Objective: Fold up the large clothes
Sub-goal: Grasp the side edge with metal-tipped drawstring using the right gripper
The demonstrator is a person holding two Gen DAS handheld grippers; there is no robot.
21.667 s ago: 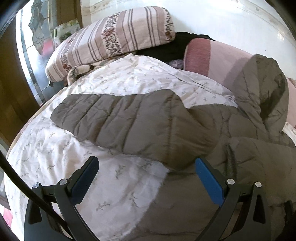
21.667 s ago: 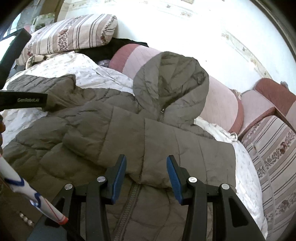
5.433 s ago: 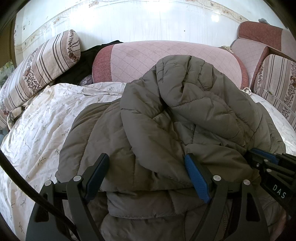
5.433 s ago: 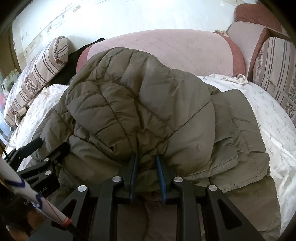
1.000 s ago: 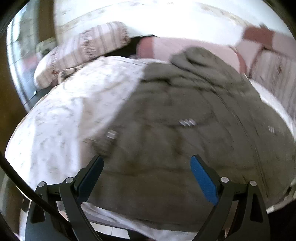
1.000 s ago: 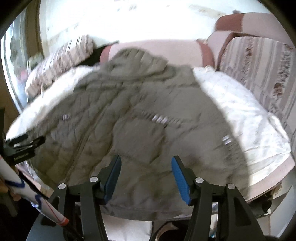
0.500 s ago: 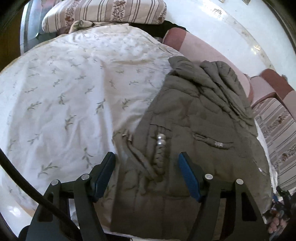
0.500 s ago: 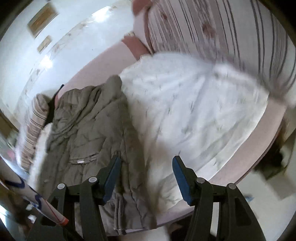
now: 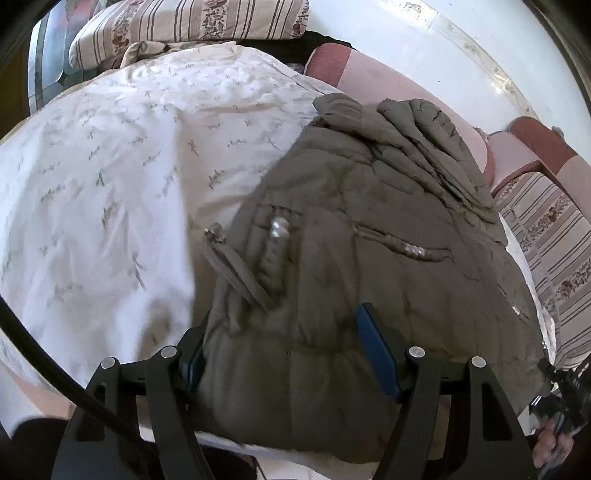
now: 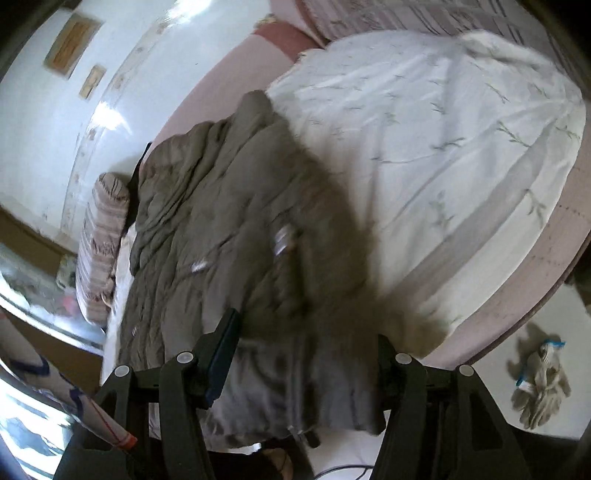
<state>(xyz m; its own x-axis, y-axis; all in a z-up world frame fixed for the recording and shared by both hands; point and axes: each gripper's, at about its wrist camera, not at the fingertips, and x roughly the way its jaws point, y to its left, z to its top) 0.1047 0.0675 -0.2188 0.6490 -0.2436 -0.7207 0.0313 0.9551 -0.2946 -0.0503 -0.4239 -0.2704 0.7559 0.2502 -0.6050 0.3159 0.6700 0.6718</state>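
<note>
A bed [image 9: 92,206] covered by a white sheet [image 10: 443,122] printed with small sprigs is seen ahead of both tools, backed by a pink padded headboard [image 9: 373,77]. A large grey-brown quilted jacket [image 9: 369,236] is spread across the bed, its hem nearest the tools and hanging over the bed's near edge, its bunched hood [image 9: 417,125] farthest away against the headboard. Striped pillows [image 9: 184,22] are placed at the far left of the left tool, and a striped cushion [image 9: 546,229] to its right. The left gripper [image 9: 291,350] is held with its fingers spread wide, the jacket's hem filling the gap between the blue pads [image 9: 376,350] and covering most of the left one. The right gripper [image 10: 303,354] is likewise spread wide over the blurred hem, its right finger hidden behind the fabric. A pair of pale gloves [image 10: 539,384] is seen on the floor, to the right of the right tool.
</note>
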